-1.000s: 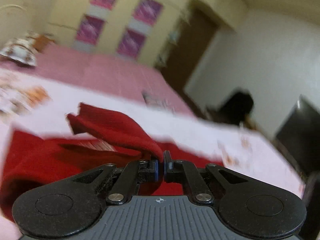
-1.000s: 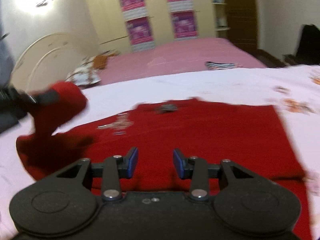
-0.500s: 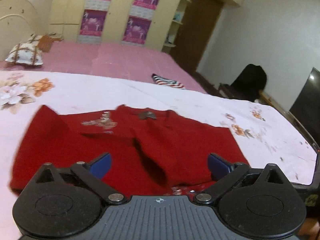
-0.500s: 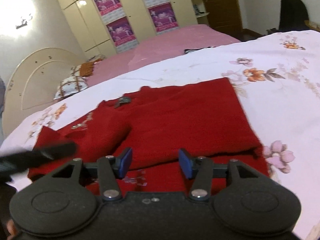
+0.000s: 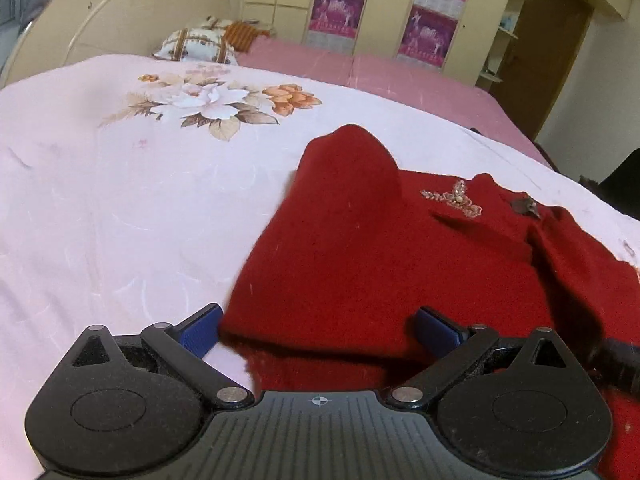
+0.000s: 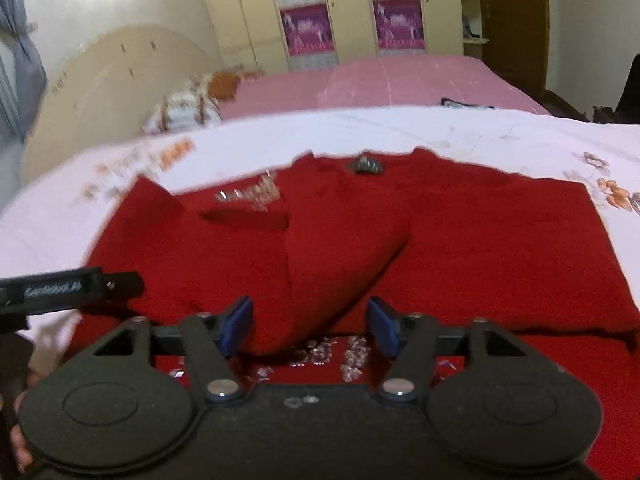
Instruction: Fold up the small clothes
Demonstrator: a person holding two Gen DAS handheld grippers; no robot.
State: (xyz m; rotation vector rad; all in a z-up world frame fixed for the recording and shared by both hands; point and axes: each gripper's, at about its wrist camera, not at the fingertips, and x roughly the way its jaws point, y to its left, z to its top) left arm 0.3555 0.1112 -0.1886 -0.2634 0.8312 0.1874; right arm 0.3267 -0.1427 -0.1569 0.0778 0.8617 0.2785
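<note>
A red sweater with a beaded motif lies flat on the pale floral bedsheet. Both its sleeves are folded in over the body. My left gripper is open wide and low over the sweater's near left edge, with the red cloth between its jaws but not pressed. My right gripper hovers at the hem with its jaws closing. The end of a folded sleeve lies between them, and the pads are not pressing on it. The left gripper's finger shows at the left in the right wrist view.
A patterned pillow and a cream headboard stand at the head of the bed. Beyond lie a pink sheet, a striped garment, a wardrobe with pink posters and a brown door.
My left gripper let go of the red sleeve, opened wide and dropped to the sweater's left edge. The sleeve now lies folded on the body. My right gripper's jaws widened, then narrowed.
</note>
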